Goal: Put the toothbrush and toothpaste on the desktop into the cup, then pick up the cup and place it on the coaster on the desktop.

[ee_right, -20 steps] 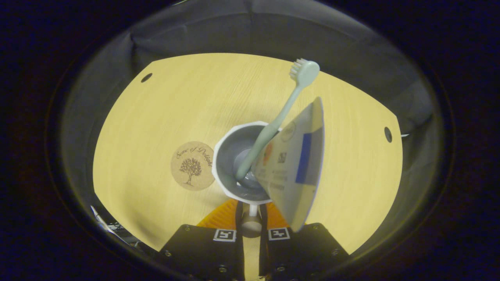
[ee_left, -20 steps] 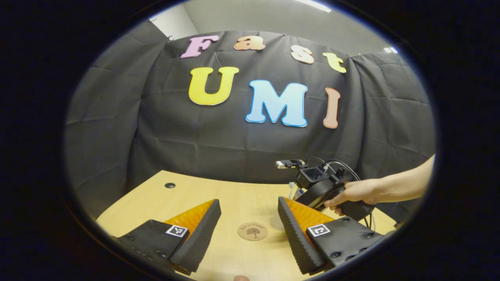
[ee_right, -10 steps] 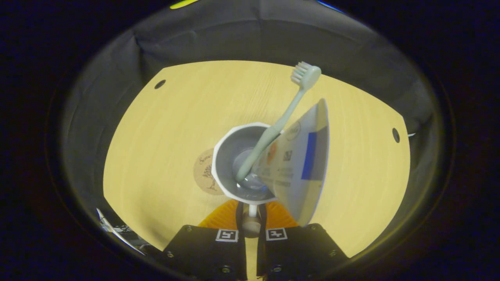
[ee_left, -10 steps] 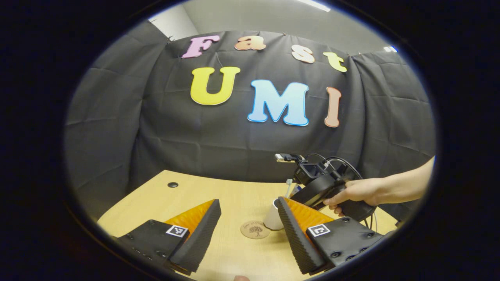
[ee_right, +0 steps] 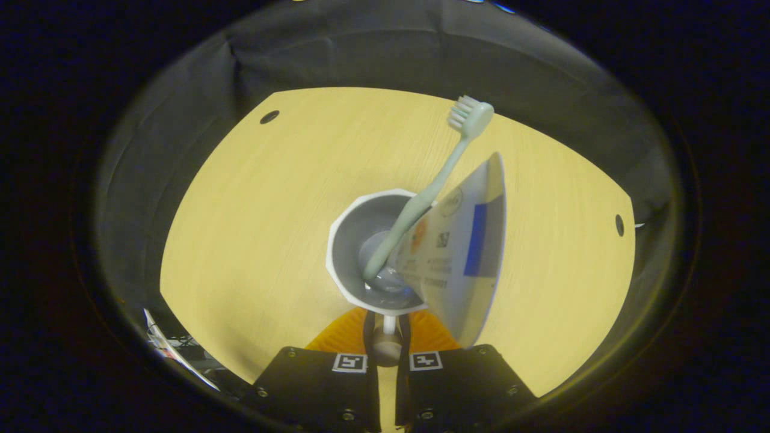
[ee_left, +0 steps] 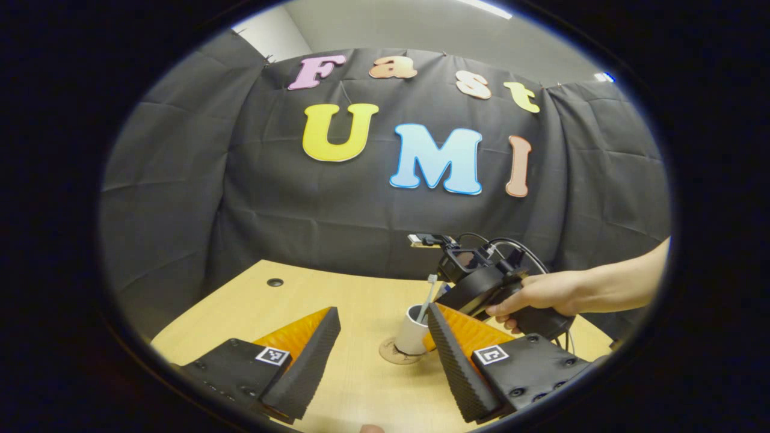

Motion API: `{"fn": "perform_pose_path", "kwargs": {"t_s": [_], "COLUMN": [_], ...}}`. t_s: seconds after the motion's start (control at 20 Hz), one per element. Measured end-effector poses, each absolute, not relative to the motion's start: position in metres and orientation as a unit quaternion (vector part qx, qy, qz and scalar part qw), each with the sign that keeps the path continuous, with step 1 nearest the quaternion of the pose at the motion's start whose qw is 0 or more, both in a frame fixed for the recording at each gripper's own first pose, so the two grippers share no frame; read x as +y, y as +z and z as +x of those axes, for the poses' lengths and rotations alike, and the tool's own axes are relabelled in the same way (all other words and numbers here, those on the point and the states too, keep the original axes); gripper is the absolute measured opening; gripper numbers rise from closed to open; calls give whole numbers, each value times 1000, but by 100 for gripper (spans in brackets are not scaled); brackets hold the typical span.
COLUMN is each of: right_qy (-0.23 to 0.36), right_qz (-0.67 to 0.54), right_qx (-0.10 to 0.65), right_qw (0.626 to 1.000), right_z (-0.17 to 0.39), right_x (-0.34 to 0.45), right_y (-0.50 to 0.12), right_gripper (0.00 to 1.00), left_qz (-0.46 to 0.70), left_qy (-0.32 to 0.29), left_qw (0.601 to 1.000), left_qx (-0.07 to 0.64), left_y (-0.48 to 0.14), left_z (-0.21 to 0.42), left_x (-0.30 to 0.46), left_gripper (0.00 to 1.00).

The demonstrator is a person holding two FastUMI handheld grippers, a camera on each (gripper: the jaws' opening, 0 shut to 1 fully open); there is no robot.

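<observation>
In the right gripper view I look down into the white cup [ee_right: 344,236]. A pale green toothbrush [ee_right: 434,184] and a white toothpaste tube [ee_right: 463,252] lean in it. My right gripper [ee_right: 387,337] is shut on the cup's near side. The cup hides the coaster here. The left gripper view has the same cup [ee_left: 412,332] over the round cork coaster [ee_left: 391,356]; I cannot tell whether they touch. The toothbrush [ee_left: 430,293] sticks up from it. A hand [ee_left: 541,293] holds the right gripper [ee_left: 475,291] beside the cup. Low in front, my left gripper [ee_left: 382,355] stands open with nothing between its fingers.
The light wooden desktop [ee_right: 252,210] has small round cable holes [ee_right: 269,116] near its far corners, one also on the right [ee_right: 619,225]. The black cloth wall closes off the back of the desk [ee_left: 337,300]. Cables trail from the right gripper.
The right gripper has carried the cup leftward from beside the coaster to over it; the coaster is now hidden in the right gripper view. The left gripper has stayed open and nearly still.
</observation>
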State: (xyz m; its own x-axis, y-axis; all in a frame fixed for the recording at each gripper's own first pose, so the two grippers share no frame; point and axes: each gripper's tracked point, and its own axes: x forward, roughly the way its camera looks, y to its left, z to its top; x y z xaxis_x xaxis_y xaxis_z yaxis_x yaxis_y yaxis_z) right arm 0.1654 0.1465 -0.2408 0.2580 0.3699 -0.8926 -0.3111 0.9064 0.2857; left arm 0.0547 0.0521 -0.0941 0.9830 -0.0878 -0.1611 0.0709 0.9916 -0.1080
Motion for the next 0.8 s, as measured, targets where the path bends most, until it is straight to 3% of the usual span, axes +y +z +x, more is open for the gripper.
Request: {"fn": "perform_pose_path", "kwargs": {"t_s": [0.45,0.75,0.8], "right_qy": [216,213,211], "right_qz": [-19,-26,-23], "right_qx": [575,568,564], "right_qw": [789,795,798], "right_z": [162,162,162], "right_x": [170,162,157], "right_y": [-246,-240,-236], "right_gripper": [11,27,25], "left_qz": [-55,-52,-53], "left_qy": [-32,-35,-36], "left_qw": [994,994,994], "left_qx": [86,84,84], "left_y": [-99,-98,-97], "left_z": [50,51,52], "left_x": [66,67,67], "left_gripper": [95,95,95]}}
